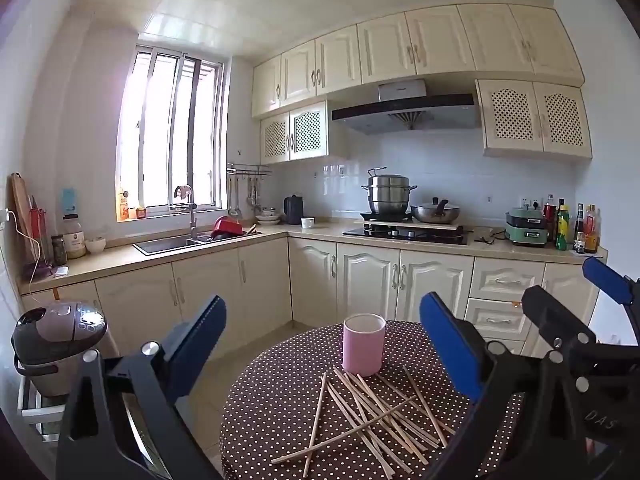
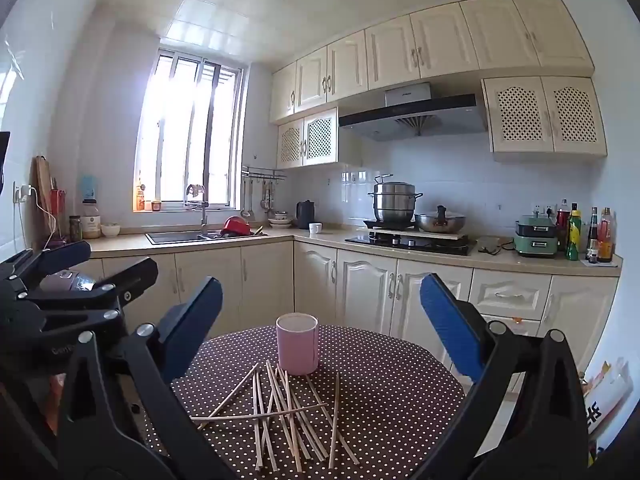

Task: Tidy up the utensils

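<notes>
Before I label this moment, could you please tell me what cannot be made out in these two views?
- Pink cup: its inside is hidden by its own rim, in both views.
- Chopsticks: they overlap in a pile, so no sure count; left wrist view hides some behind the left gripper's fingers.
- Table: its near edge is cut off by the frame and the right gripper.

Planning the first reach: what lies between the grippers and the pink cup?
The scattered chopsticks lie on the dotted tablecloth, in front of the pink cup. Both wrist views show it.
</notes>
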`<control>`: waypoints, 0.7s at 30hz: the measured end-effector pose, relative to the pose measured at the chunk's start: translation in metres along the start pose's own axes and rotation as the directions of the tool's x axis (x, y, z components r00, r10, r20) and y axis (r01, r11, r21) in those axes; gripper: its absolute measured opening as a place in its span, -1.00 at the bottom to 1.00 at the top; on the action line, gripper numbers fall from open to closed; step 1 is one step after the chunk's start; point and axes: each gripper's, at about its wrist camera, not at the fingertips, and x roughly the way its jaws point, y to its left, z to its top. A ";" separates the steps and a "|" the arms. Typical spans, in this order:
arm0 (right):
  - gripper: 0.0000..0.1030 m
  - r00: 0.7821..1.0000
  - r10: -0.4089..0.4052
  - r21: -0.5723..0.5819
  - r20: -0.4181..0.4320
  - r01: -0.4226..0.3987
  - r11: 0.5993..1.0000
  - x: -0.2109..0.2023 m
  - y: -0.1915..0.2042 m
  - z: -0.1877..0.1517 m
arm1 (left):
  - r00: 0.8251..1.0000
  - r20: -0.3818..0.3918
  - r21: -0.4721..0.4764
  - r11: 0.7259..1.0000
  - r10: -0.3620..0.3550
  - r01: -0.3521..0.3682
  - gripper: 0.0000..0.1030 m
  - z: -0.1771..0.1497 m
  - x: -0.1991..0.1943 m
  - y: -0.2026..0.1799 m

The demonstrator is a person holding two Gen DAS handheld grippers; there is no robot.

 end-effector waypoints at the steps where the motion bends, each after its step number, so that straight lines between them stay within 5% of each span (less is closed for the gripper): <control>1: 0.88 1.000 0.000 0.001 0.000 0.000 1.000 0.000 0.000 0.000 | 1.000 0.000 0.000 1.000 0.000 0.000 0.86 0.000 0.000 0.000; 21: 0.88 1.000 -0.002 0.010 -0.011 0.002 1.000 0.000 -0.002 0.001 | 1.000 0.003 0.000 1.000 -0.001 0.001 0.86 0.000 -0.002 -0.002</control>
